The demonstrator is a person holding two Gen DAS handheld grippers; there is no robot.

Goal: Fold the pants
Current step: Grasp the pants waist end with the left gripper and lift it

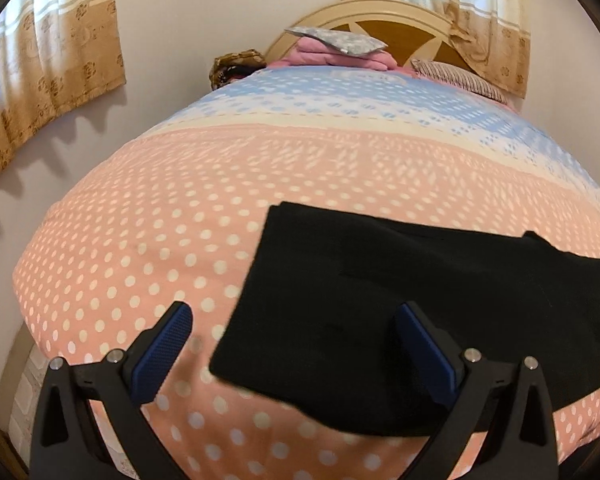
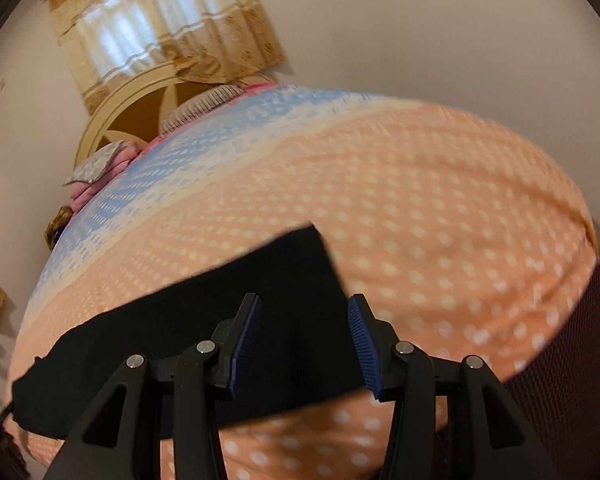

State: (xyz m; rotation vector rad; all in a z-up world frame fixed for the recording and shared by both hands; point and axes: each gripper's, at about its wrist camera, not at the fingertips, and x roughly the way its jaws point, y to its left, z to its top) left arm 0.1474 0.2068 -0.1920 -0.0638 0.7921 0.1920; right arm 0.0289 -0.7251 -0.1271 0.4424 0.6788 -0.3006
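Note:
Black pants point(image 1: 400, 300) lie flat on the pink dotted bedspread point(image 1: 160, 220), stretching to the right in the left wrist view. My left gripper point(image 1: 292, 344) is wide open above the pants' left end, its left finger over bare bedspread and its right finger over the cloth. In the right wrist view the pants point(image 2: 220, 320) run from the lower left to a corner at the middle. My right gripper point(image 2: 304, 344) is open above the pants' right end, holding nothing.
The bed has a cream and wood headboard point(image 1: 380, 28), with pink bedding and pillows point(image 1: 332, 52) at its head. Curtains point(image 1: 48, 68) hang on the walls. A dark maroon cloth point(image 2: 580, 360) shows at the right edge of the right wrist view.

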